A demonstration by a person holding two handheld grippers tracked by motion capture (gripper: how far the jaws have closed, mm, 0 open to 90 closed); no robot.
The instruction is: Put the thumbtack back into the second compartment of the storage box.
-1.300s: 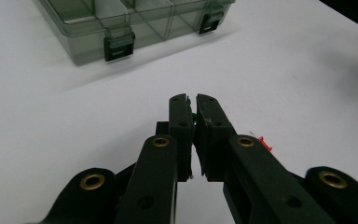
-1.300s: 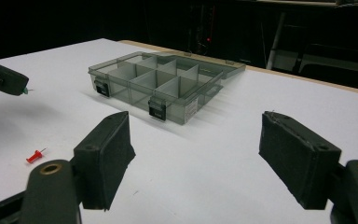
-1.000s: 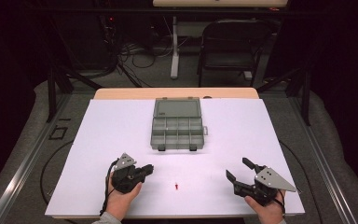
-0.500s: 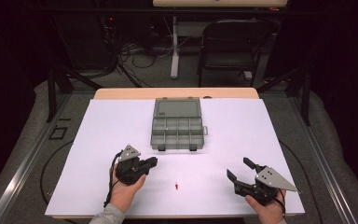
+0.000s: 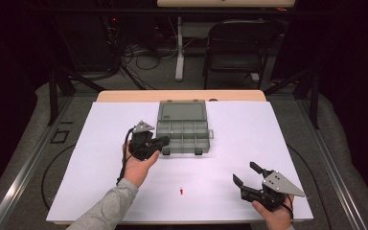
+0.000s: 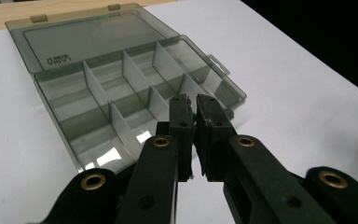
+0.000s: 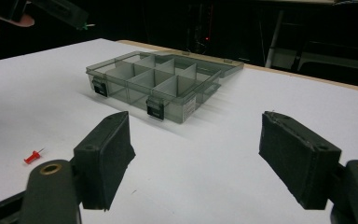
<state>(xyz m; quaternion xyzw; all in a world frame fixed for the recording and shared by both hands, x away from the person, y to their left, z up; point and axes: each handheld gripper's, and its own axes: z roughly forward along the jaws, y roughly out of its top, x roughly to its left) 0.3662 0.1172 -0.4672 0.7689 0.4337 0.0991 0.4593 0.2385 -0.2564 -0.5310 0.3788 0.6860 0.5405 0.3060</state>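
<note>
A smoky clear compartment box (image 5: 174, 114) lies open at the table's middle, its lid flat behind it. My left gripper (image 5: 166, 141) hovers at the box's front left corner. It is shut on a small green pushpin (image 6: 192, 114), whose green head and metal point also show in the right gripper view (image 7: 84, 24). In the left gripper view the jaws point over the near compartments of the box (image 6: 98, 88). A red pushpin (image 5: 180, 191) lies on the white sheet nearer the person. My right gripper (image 5: 247, 174) rests low at the front right, open and with nothing between its pads (image 7: 105, 156).
A white sheet (image 5: 268, 134) covers the table, with a wooden strip at its far edge. Behind the table stand a dark chair (image 5: 235, 43), a pole and loose cables on the floor. Metal rails run along both sides.
My left gripper has risen and moved forward and to the right, from the front left of the sheet to the box's front left corner. The right gripper has stayed put.
</note>
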